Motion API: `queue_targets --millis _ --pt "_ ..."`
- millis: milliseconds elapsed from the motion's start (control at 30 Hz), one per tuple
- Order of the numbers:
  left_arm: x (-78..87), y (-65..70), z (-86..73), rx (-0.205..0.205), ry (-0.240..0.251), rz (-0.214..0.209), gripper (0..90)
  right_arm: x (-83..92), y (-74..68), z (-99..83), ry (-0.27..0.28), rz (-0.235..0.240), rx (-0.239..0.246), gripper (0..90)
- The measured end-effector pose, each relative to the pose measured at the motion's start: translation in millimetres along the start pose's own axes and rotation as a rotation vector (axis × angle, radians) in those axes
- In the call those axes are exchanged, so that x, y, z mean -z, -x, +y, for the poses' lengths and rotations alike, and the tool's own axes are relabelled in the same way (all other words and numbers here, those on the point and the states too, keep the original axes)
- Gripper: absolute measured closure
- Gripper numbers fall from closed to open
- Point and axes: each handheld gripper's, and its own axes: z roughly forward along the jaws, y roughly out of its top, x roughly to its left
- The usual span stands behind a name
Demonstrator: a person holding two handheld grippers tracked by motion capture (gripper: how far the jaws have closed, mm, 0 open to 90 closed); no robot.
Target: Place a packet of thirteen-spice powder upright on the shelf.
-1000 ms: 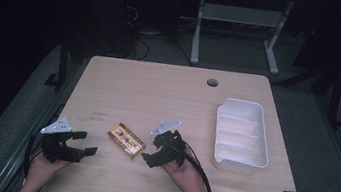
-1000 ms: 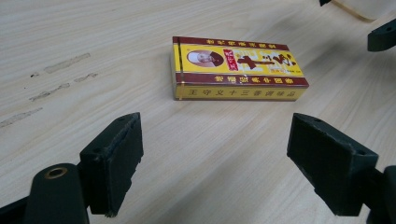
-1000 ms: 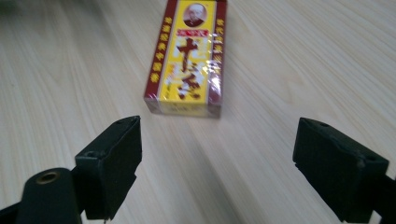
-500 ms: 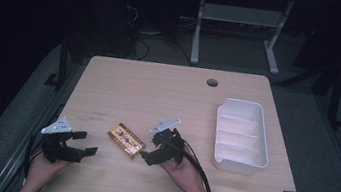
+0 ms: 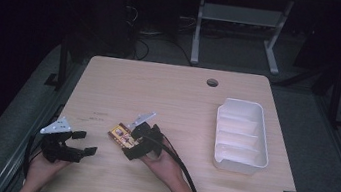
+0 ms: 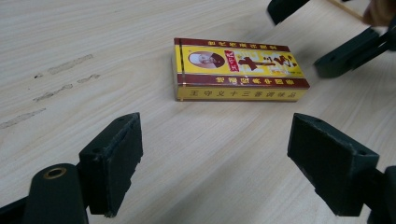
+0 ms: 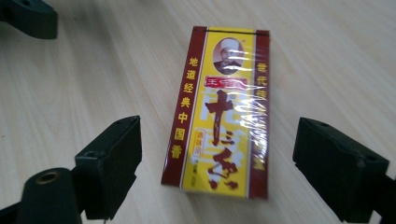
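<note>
Pale wood table [image 5: 183,98] in a dark room, with a white tray [image 5: 242,136] of several compartments standing near its right edge and well apart from the work. Toward the front left lies a small yellow and red box [image 7: 217,112], flat on its broad face and wrapped in shiny film. The right gripper [image 5: 137,143] hovers over it with its 2 jaws spread wide, 1 on each side of the box's long edges and neither touching it. The left gripper [image 5: 73,148] rests near the front left corner, also spread, aimed at the box from a short way off and holding nothing.

The box looks light and stiff, a thin carton that should keep its shape under a modest squeeze. Its film looks slick, so a weak pinch may let it slide. The best hold is probably across the 2 long narrow sides, near the middle of its length, with the jaws brought low to the table so they catch the side walls rather than skid over the top
</note>
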Motion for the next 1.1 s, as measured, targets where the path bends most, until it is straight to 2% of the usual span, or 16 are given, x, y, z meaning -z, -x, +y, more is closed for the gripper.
queue_targets --millis 133,167,367,400,467,733,833,1000,1100 --pt "0.3 -0.1 -0.1 0.000 0.001 0.002 17.6 -17.7 -0.9 1.0 -0.040 -0.005 -0.016 15.7" --pt "0.4 -0.1 -0.1 0.000 0.002 0.002 17.6 -21.7 -0.8 0.6 -0.045 -0.021 -0.017 16.8" --pt "0.0 0.0 0.3 -0.001 0.001 0.004 17.6 -33.1 0.0 -1.6 -0.074 -0.045 -0.028 21.5" --pt "0.0 0.1 0.4 -0.002 0.001 0.004 17.7 -34.6 -0.3 -1.9 -0.074 -0.043 -0.030 24.8" --pt "-0.2 0.3 0.3 -0.001 0.001 0.004 17.7 -35.2 -1.6 -1.7 -0.070 -0.040 -0.023 28.1" --pt "-1.1 1.2 1.1 0.003 0.002 0.006 17.9 -35.7 -4.8 -0.2 -0.082 -0.065 -0.016 30.0" --pt "-1.7 1.5 1.9 0.003 0.002 0.008 18.0 -34.5 -4.9 0.3 -0.090 -0.071 0.002 31.2" --pt "-2.3 1.7 2.9 0.006 -0.001 0.001 18.0 -30.5 -1.3 -2.4 -0.089 -0.058 -0.020 31.5" --pt "-1.9 2.9 3.9 0.012 0.006 -0.006 18.1 -25.6 -0.7 -6.5 -0.073 -0.072 -0.023 31.6"
